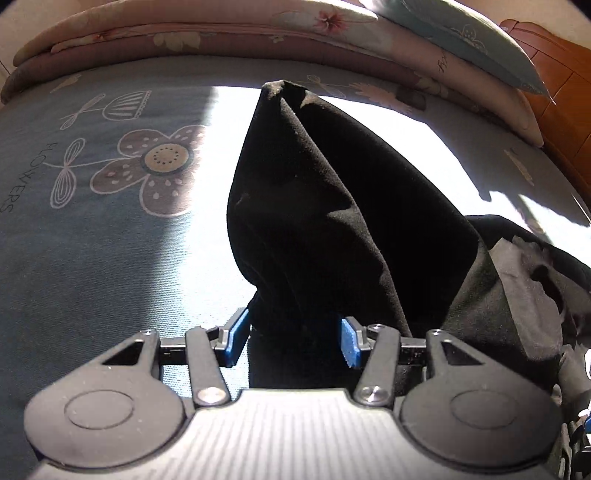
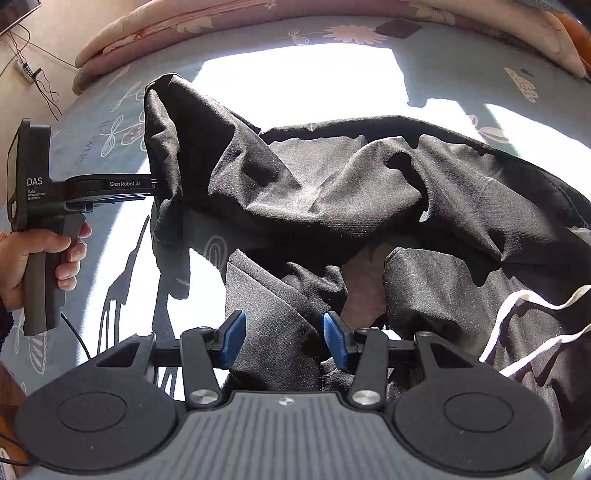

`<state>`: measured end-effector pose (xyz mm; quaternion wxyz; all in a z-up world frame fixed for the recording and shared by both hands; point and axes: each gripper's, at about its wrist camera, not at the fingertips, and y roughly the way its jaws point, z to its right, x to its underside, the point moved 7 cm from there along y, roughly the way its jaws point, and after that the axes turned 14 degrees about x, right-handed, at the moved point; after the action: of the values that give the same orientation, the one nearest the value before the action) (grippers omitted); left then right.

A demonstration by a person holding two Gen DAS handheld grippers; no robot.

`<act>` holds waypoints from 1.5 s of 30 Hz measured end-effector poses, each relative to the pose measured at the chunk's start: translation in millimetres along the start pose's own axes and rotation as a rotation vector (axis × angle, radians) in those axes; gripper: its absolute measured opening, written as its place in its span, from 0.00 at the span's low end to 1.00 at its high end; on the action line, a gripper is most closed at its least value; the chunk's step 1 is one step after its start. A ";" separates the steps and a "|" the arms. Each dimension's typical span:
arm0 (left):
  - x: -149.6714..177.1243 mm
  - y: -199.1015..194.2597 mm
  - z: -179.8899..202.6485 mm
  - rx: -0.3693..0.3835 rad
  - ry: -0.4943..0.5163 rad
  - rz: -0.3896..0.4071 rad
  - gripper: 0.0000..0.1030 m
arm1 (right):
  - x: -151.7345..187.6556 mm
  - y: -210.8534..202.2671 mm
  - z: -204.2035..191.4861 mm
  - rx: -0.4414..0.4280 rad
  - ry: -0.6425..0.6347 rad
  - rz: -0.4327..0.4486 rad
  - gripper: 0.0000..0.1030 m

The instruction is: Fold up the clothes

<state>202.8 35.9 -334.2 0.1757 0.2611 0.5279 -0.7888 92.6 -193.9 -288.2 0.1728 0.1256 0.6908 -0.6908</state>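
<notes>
**Desk:** Location of the garment?

**Photographer:** Heaped in hard sunlight on a flower-printed blue bedsheet (image 1: 92, 258). Black garment (image 2: 369, 192) sprawled across the centre and right of the right wrist view, and rising as a dark cone up the middle of the left wrist view. White drawstring (image 2: 517, 321) trailing at lower right. Folded floral quilt (image 1: 221, 33) along the top edge.

**Desk:** And the grippers?

**Photographer:** Left gripper (image 1: 295, 338) at bottom centre, blue pads about half apart, with a bunch of black cloth between them. Sliver of lit sheet visible beside the left-hand pad, so judged loose rather than pinched. Right gripper (image 2: 286, 341) likewise half apart at bottom centre, poised over a flatter grey-black panel and gripping nothing. Person's hand (image 2: 44, 258) wrapped round the left tool's handle at far left of the right wrist view.

**Desk:** Handling?

**Photographer:** Soft, light and limp, going by the creases. Likely to sag and bunch wherever unsupported. Unlikely to slide off rubbery pads. No fear of breakage.

**Desk:** Where to take hold?

**Photographer:** Best taken at a hem, or at the edge near the drawstring, pinched flat. Not mid-heap, where folds pile up. Two well-separated corners advisable, to draw the cloth taut before laying it over.

**Desk:** Stage of the job?

**Photographer:** Judged early: rumpled throughout, no neat fold on show.
</notes>
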 end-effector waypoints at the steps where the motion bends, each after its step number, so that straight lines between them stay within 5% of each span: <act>1: 0.0 2.8 1.3 -0.005 0.015 -0.002 0.56 | 0.3 1.3 -1.8 0.000 0.001 -0.003 0.50; 18: -2.3 -14.9 -54.3 0.061 -0.054 0.079 0.57 | -9.5 -1.5 -10.0 0.012 0.060 0.034 0.51; 25: -4.8 17.1 -33.3 0.082 0.087 0.027 0.60 | -10.2 0.0 -20.0 0.012 0.064 0.035 0.51; 30: -8.7 24.4 -18.5 0.105 0.073 0.006 0.61 | -8.3 2.9 -25.2 0.015 0.060 0.025 0.51; 33: -5.6 25.0 -4.6 0.100 0.105 -0.016 0.56 | -9.9 3.4 -25.4 0.017 0.067 0.025 0.51; 35: -4.6 23.5 0.5 0.120 0.072 -0.021 0.37 | -11.1 3.6 -25.0 0.020 0.065 0.027 0.51; 39: -6.1 15.1 3.0 0.107 0.017 -0.023 0.23 | -12.7 2.7 -21.9 0.025 0.067 0.031 0.52; 45: -16.5 -18.5 -10.3 0.038 0.027 -0.030 0.17 | -15.8 -0.8 -15.5 0.027 0.064 0.042 0.52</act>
<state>208.1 52.6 -313.7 0.1519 0.2670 0.5190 -0.7976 105.6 -177.5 -281.1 0.1633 0.1645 0.6840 -0.6917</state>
